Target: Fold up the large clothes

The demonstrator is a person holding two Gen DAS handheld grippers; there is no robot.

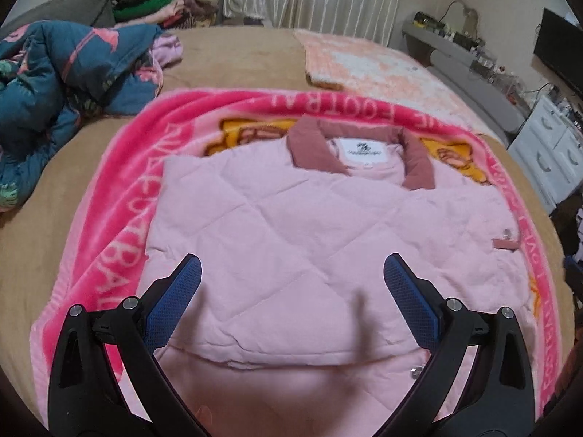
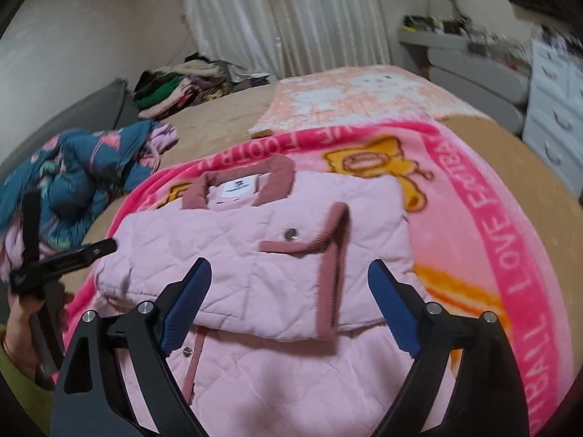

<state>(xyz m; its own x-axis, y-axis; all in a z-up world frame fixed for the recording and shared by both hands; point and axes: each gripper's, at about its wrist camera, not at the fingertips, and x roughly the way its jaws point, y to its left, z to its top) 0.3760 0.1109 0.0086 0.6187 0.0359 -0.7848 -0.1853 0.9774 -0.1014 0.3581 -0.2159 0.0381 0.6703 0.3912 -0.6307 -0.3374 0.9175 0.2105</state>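
Observation:
A pale pink quilted jacket [image 1: 277,225] with a dusty-rose collar [image 1: 415,160] lies partly folded on a bright pink blanket [image 1: 120,196] on the bed. In the right wrist view the jacket [image 2: 255,255] has its lower part doubled up over the body, rose trim and a snap showing on top. My left gripper [image 1: 293,273] hovers open over the jacket's middle, nothing between its blue pads. Open too is my right gripper [image 2: 289,276], above the folded edge with no cloth in it. The left gripper [image 2: 62,266] also shows at the jacket's left side, held by a hand.
A crumpled teal floral quilt [image 1: 54,69] lies on the left of the tan bed [image 1: 237,58]. A peach patterned mat [image 1: 371,62] lies beyond the blanket. A clothes pile [image 1: 160,3] sits by the curtain. A grey shelf and a white dresser [image 1: 550,153] stand at the right.

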